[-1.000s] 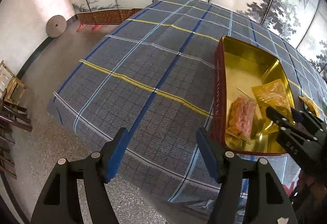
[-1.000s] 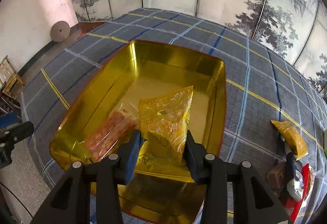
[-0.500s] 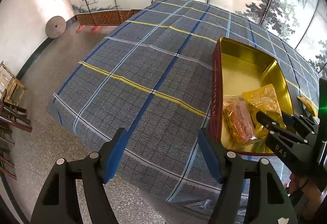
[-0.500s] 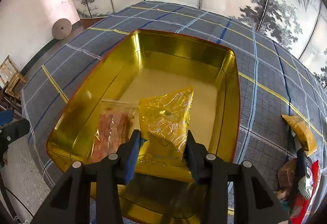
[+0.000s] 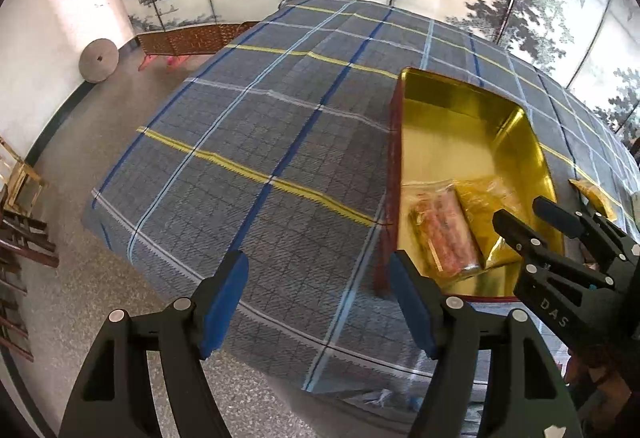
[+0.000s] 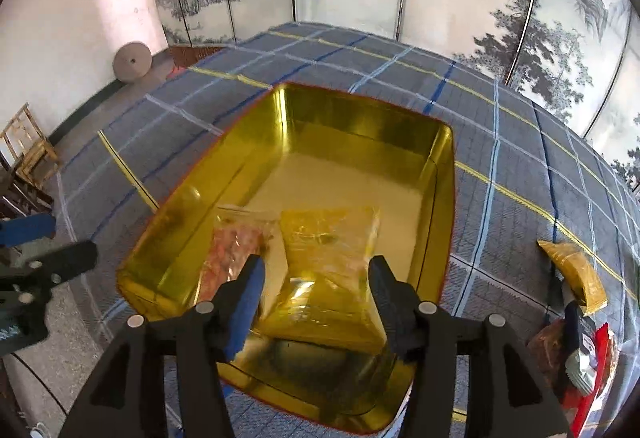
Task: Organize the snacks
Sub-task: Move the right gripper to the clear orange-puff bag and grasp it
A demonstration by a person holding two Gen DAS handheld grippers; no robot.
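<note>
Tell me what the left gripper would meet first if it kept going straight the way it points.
Probably the plaid tablecloth: the left gripper stands open with only bare cloth between its fingers. The gold tin lies off to its right, out of that line. Depth is hard to judge through the fisheye.

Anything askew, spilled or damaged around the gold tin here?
Nothing spilled or damaged. Two snack packets lie side by side in the gold tin; other snacks wait on the plaid cloth beside it.
</note>
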